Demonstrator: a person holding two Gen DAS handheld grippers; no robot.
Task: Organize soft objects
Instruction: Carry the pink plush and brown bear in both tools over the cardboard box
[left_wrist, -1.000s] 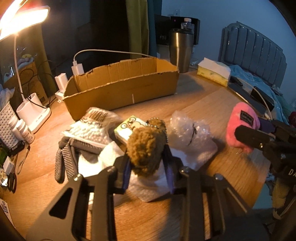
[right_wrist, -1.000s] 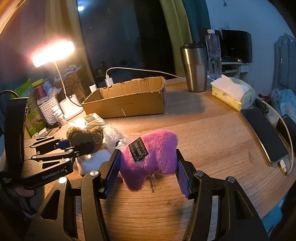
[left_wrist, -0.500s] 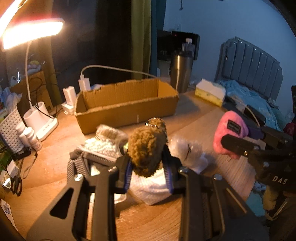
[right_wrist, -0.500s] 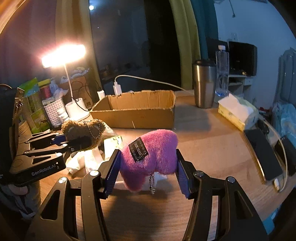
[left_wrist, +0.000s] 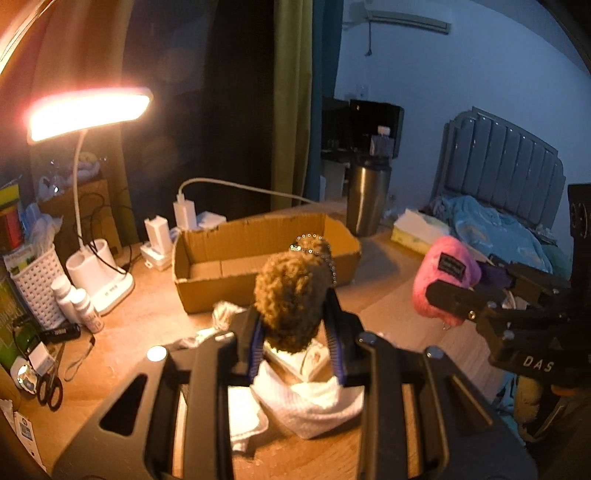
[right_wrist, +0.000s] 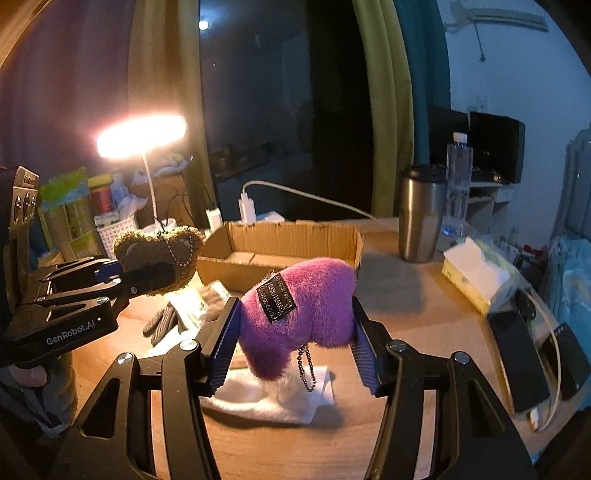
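The left claw (left_wrist: 295, 332) is clenched on a brown plush (left_wrist: 291, 299), held clear above the counter (left_wrist: 147, 317); a bead chain (left_wrist: 330, 266) hangs from the plush. Directly beneath it lies a white cloth (left_wrist: 306, 402) on the counter. The right claw (right_wrist: 295, 339) is clenched on a pink plush (right_wrist: 306, 306), also raised above the counter, with a black label (right_wrist: 276, 297) on its side and a chain (right_wrist: 306, 369) dangling below. In the left wrist view the pink plush (left_wrist: 443, 277) sits to the right of the brown one, well apart from it. Beyond both toys, an open cardboard box (left_wrist: 258, 258) rests on the counter. Left of the box stands a lit desk lamp (left_wrist: 88, 110). Behind the box's right end stands a steel tumbler (left_wrist: 369, 199), with a tissue box (right_wrist: 476, 273) near it.
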